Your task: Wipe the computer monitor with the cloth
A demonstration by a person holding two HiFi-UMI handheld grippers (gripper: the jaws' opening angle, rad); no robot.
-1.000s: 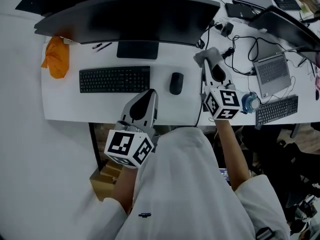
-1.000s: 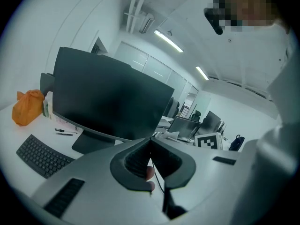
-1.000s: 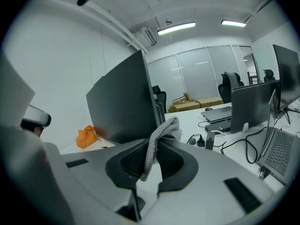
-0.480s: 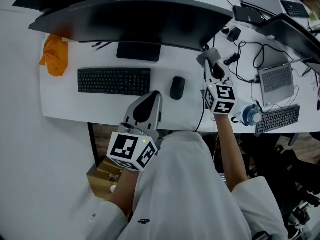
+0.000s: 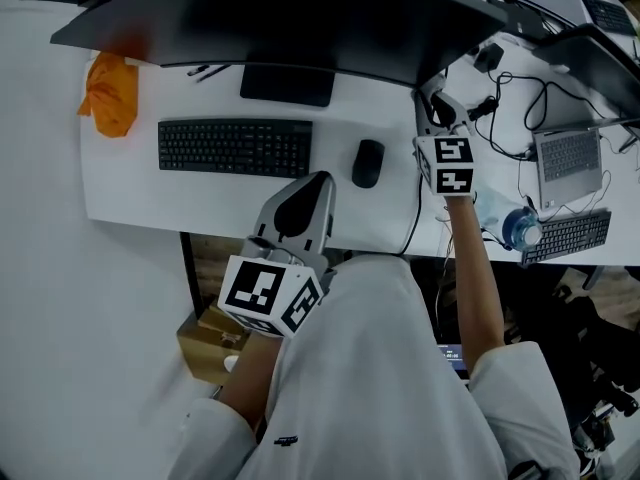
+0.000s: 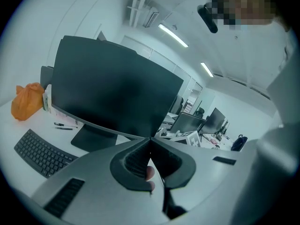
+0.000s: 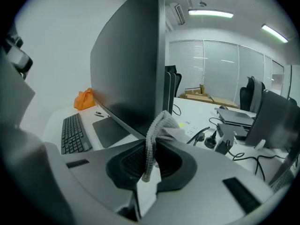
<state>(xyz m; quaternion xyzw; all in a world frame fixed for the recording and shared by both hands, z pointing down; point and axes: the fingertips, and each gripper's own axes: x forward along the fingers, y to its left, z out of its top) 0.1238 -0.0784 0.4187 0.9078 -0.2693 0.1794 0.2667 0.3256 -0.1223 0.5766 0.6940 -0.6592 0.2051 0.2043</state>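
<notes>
Right gripper clamped on the grey cloth, held up just off the monitor at its right edge, probably to start a pass across the screen. Hard to tell whether touching yet. Left gripper pinched shut on nothing, hanging low in front of the monitor, nearer than the keyboard, likely just kept out of the way.

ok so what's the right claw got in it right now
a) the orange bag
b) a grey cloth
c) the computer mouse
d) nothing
b: in the right gripper view the right claw is shut on a grey cloth, which sticks up from between its jaws beside the edge of the monitor.
</notes>
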